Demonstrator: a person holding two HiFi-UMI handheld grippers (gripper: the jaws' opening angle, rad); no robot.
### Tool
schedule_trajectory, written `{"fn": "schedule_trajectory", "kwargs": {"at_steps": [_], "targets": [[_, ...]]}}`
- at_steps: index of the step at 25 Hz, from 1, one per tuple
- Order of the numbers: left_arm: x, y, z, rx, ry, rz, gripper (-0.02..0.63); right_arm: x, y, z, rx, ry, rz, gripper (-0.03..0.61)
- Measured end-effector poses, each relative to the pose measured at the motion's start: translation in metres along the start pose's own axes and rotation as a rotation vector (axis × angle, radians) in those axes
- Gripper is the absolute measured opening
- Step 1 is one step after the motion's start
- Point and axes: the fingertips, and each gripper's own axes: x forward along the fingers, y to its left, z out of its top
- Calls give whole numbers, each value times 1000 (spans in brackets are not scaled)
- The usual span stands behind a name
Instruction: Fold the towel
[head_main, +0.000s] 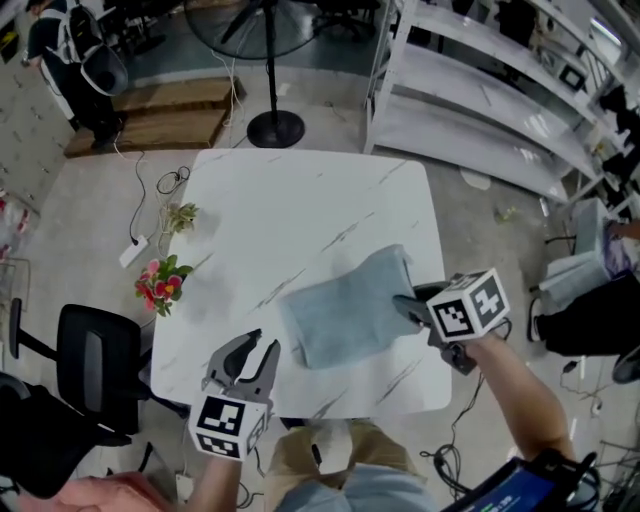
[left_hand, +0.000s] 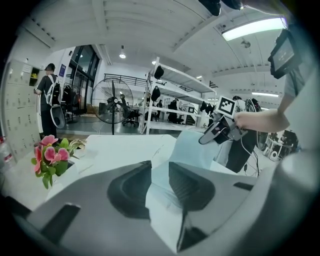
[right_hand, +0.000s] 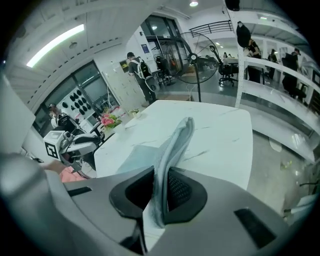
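Observation:
A light blue-grey towel (head_main: 345, 305) lies on the white marble table (head_main: 290, 210), toward its front right. My right gripper (head_main: 405, 300) is shut on the towel's right edge and holds that edge raised off the table. In the right gripper view the cloth (right_hand: 175, 142) runs upright between the pads of that gripper (right_hand: 161, 187). My left gripper (head_main: 255, 348) hovers over the table's front left corner, short of the towel, its jaws apart with nothing between them. The left gripper view shows the towel (left_hand: 192, 147) and the right gripper (left_hand: 212, 135) beyond my left gripper (left_hand: 159, 172).
Pink flowers (head_main: 160, 283) and a small plant (head_main: 180, 215) sit at the table's left edge. A black chair (head_main: 95, 365) stands to the left, a fan stand (head_main: 273, 128) behind the table, white shelving (head_main: 480, 110) at the back right. Cables lie on the floor.

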Motion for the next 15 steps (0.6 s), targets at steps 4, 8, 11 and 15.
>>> {"fn": "schedule_trajectory", "kwargs": {"at_steps": [4,8,11,15], "targets": [[-10,6,-2,-8,-14,3,110,14,23,4,-64,17,-10,54],[-20,12,-8,-14,-24,11,110,34,44,3,-116,44,-15,55],[-26,16,-13,-25,-19,13,110,51,57,1,-145,71,-23,55],[-31,23,-17,-39,-29,19,110,80,70,-8,-201,122,-41,55]]}}
